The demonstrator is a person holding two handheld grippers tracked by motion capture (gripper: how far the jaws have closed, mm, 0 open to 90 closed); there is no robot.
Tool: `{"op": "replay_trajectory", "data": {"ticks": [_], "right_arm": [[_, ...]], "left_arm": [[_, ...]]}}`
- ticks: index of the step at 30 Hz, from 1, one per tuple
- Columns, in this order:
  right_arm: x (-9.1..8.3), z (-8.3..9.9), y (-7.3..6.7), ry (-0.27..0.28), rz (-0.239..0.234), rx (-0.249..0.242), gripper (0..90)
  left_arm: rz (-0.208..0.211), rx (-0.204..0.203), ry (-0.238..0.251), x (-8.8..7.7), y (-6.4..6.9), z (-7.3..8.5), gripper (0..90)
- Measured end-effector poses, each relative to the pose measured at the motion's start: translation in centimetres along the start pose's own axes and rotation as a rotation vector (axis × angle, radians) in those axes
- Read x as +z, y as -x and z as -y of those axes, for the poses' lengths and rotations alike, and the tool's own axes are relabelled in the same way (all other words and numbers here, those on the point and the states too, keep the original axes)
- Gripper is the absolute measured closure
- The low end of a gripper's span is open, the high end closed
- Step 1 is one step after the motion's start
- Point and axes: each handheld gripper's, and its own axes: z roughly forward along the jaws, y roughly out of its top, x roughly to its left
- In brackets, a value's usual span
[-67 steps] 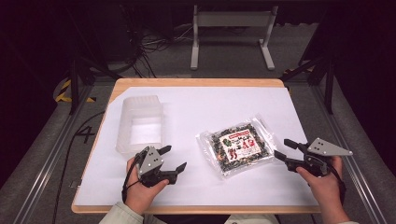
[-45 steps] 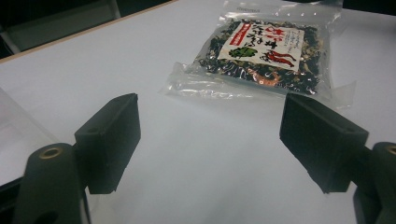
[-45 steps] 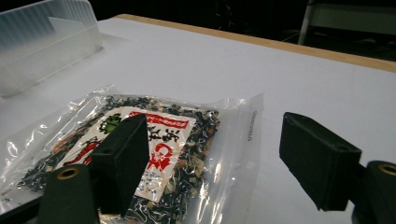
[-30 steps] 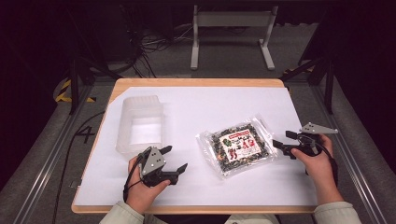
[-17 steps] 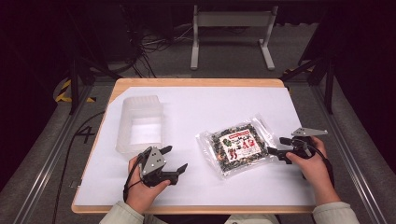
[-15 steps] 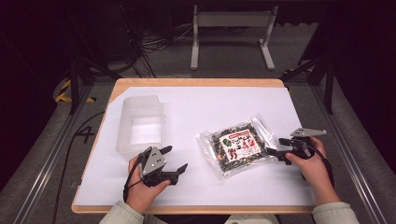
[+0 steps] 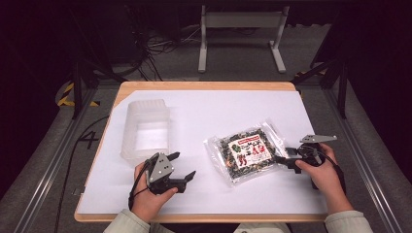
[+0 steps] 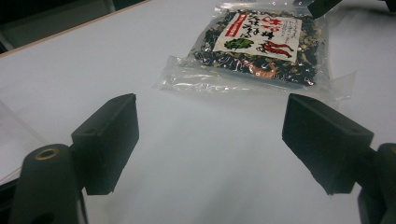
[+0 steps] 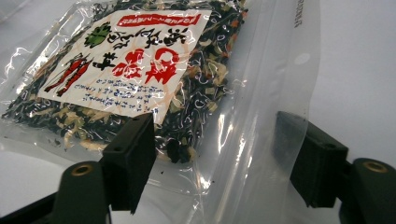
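Seaweed-mix bag (image 7: 247, 154), clear plastic with a white label in red and black print, lies flat on the white surface (image 7: 233, 116), a little toward four o'clock from its middle. My right gripper (image 7: 287, 160) sits at the bag's three o'clock edge, held low and pointing toward nine o'clock. In the right gripper view the bag's clear sealed margin (image 9: 261, 116) stands between my jaws, one jaw over the dark filling and the other behind the film; they have just been closing, but the pads do not press on the plastic, so nothing is gripped. My left gripper (image 7: 183, 167) rests at the surface's seven o'clock side, well apart from the bag, its jaws spread wide on nothing, aimed toward three o'clock. A translucent plastic container (image 7: 145, 129) stands just beyond it at twelve o'clock.
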Motion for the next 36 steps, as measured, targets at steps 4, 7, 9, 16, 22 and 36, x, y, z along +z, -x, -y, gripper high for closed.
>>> {"op": "replay_trajectory", "data": {"ticks": [4,7,9,16,22,36], "right_arm": [[-0.1,0.0,0.0,0.000,-0.003,0.011,39.0],[-0.2,0.1,0.2,0.003,-0.019,0.050,47.7],[-0.2,0.2,0.3,0.001,-0.024,0.057,53.2],[-0.5,0.1,0.2,-0.006,-0.014,0.067,69.4],[-0.9,0.1,-0.1,0.029,0.029,0.070,88.8],[-2.6,-1.1,-1.5,0.153,0.040,0.054,90.0]], "left_arm": [[0.000,0.003,-0.001,0.0,0.0,0.0,19.7],[0.003,0.001,-0.009,0.1,0.0,0.0,19.6],[0.004,0.002,-0.010,0.2,0.0,0.1,19.5],[0.005,0.009,-0.014,0.2,0.1,0.0,19.4],[0.003,0.012,-0.013,0.3,0.2,0.0,19.3],[0.003,0.009,0.000,0.2,0.2,-0.1,19.2]]}}
